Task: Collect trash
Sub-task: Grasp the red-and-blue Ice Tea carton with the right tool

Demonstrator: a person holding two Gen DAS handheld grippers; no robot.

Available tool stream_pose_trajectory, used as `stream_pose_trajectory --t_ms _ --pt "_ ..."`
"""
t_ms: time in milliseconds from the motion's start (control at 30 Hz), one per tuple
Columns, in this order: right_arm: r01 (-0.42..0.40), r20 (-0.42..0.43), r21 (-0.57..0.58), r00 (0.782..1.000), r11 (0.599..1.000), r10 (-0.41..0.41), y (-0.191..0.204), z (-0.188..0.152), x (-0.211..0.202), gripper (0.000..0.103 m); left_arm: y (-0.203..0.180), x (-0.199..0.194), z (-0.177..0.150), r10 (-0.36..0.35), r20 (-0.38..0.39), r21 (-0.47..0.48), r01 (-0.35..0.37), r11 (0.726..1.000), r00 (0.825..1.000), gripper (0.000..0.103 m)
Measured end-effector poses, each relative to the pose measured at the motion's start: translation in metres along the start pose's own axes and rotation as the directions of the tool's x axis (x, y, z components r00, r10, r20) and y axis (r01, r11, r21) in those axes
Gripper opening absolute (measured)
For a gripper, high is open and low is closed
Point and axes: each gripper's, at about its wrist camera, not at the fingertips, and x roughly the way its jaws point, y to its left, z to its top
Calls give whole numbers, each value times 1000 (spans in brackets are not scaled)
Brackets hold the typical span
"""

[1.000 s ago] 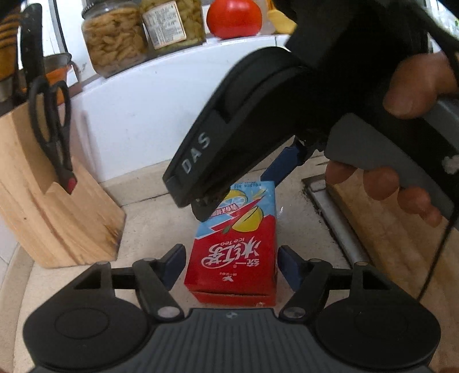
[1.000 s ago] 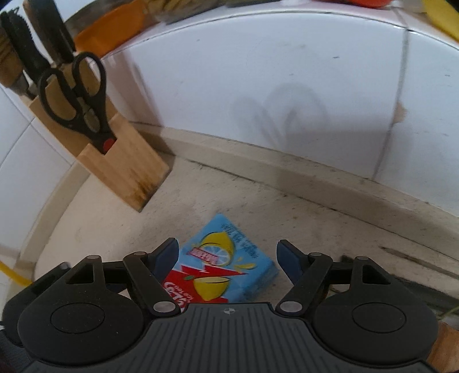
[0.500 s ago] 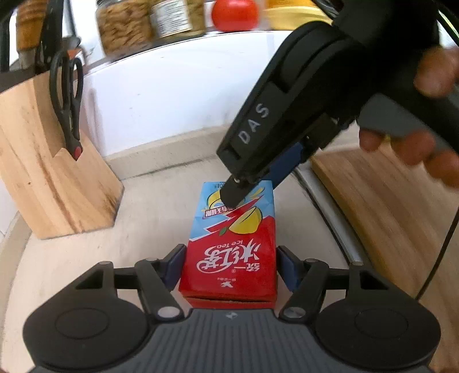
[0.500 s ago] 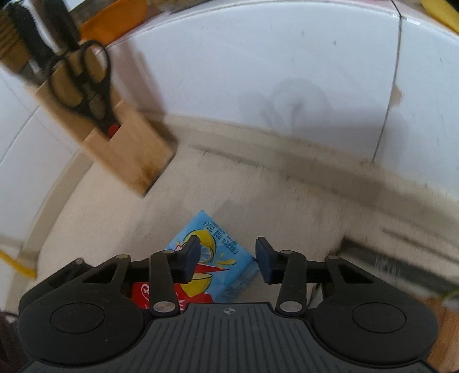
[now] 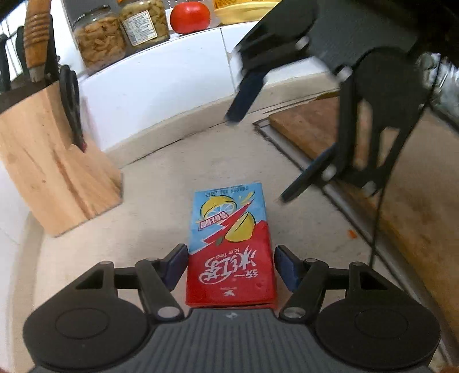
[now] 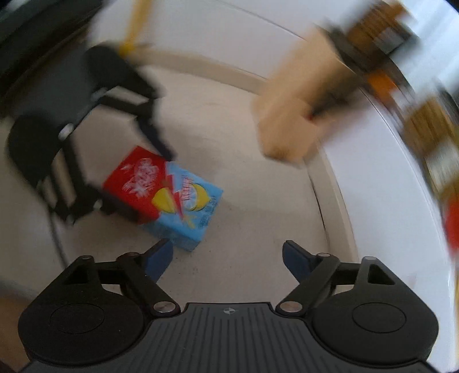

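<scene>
A red and blue iced tea carton lies flat on the beige counter. My left gripper straddles its red end, jaws open with a blue pad on each side, close to the carton's sides. The carton also shows in the blurred right wrist view, with the left gripper around its red end. My right gripper is open and empty, raised off the counter, just off the carton's blue corner. In the left wrist view the right gripper hangs above and beyond the carton.
A wooden knife block with scissors stands at the left. A white tiled ledge behind carries jars and a tomato. A wooden cutting board lies to the right.
My right gripper has lifted off the carton, swung up and to the right, and opened wide. The left gripper stays around the carton's red end.
</scene>
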Motion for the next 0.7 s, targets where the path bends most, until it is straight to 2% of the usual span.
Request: stream_pose_trajectory --t_ms 67,167,300,400,500,600,700 --pt "-44 1 -13 999 999 44 -7 7 11 88 4 1 1 -20 -8 12 20 1000 1000 60" --pt "-119 43 -37 992 992 121 -12 14 23 89 8 4 -3 -12 -26 31 13 999 1000 61" --pt "-195 48 -110 978 975 202 -7 21 30 88 23 4 -5 -59 -54 -25 57 998 997 60" --pt "-219 32 -128 974 967 224 -5 18 32 88 27 0 -9 -91 -56 -65 87 994 994 60" --pt "-234 51 -126 969 964 242 -7 22 45 89 27 10 -11 -58 -76 -55 54 997 995 60" --pt "-271 48 -104 960 957 277 -5 24 59 89 28 11 -14 -47 -63 -74 42 996 997 60" --pt "-268 63 -129 959 955 278 3 24 60 86 28 12 -16 -10 -57 -93 5 996 998 60"
